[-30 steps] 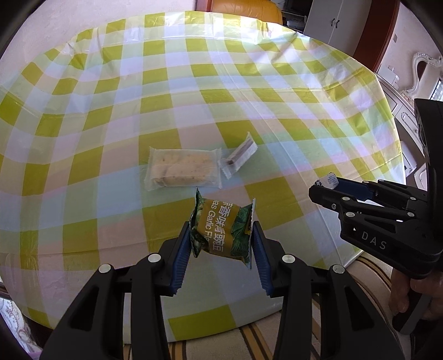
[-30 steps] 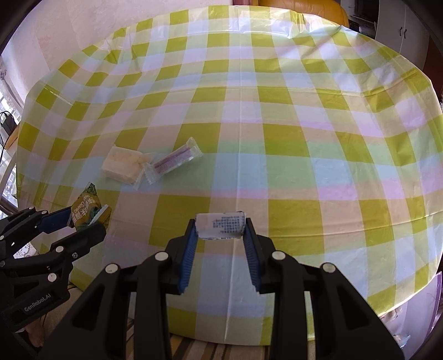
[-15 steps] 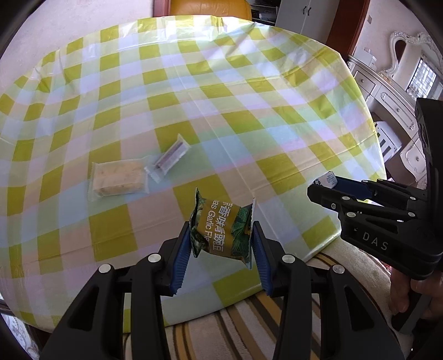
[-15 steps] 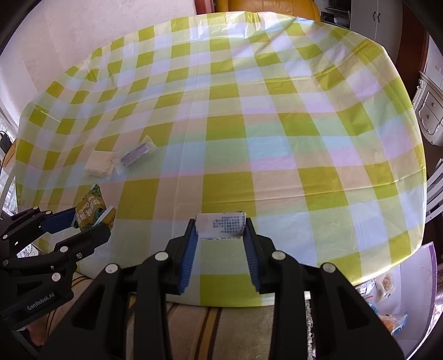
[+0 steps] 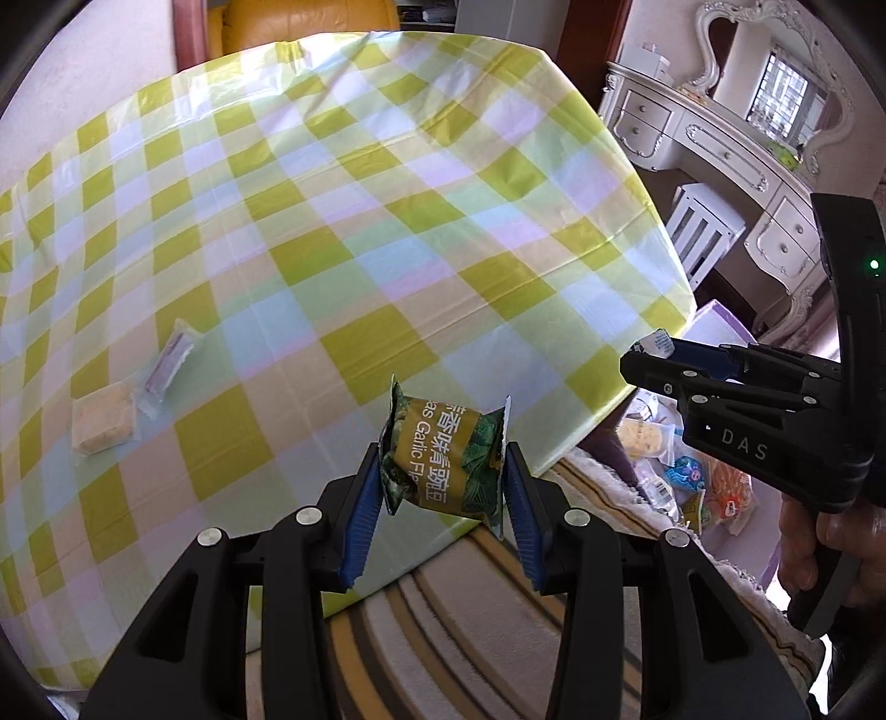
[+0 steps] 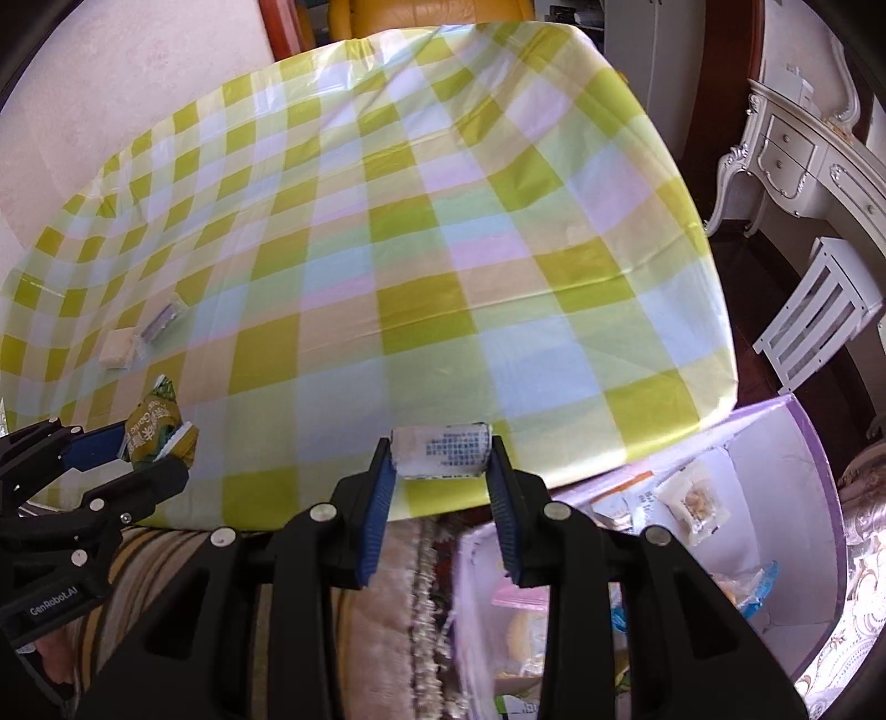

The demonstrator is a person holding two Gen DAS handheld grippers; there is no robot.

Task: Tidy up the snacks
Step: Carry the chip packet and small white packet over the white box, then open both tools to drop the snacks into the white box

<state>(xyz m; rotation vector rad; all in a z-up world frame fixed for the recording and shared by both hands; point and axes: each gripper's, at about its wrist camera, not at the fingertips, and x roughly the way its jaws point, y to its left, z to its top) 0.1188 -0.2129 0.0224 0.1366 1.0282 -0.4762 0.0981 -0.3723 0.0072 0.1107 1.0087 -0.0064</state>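
Blue ribbed pads of my left gripper (image 5: 443,476) press on a green garlic-flavour snack packet (image 5: 443,462), pinched across its crimped ends so it hangs level and clear of the table; my right gripper (image 6: 440,471) is clamped the same way on a small white wrapped snack (image 6: 440,457) with blue print too fine to read. I hold both off the near edge of the checked tablecloth (image 6: 421,266), probably because the lilac storage box (image 6: 797,443) on the floor to my right is where they belong; it already holds several wrapped snacks, though my right gripper's frame hides much of its inside and the far corner is cut off. Further out on the cloth, two snacks remain: a pale cracker pack (image 5: 102,418) and, touching its corner, a slim clear-wrapped bar (image 5: 169,363), whose contents I cannot make out. Beyond the table, a yellow chair back (image 5: 307,22) is mostly hidden by the table's far edge.
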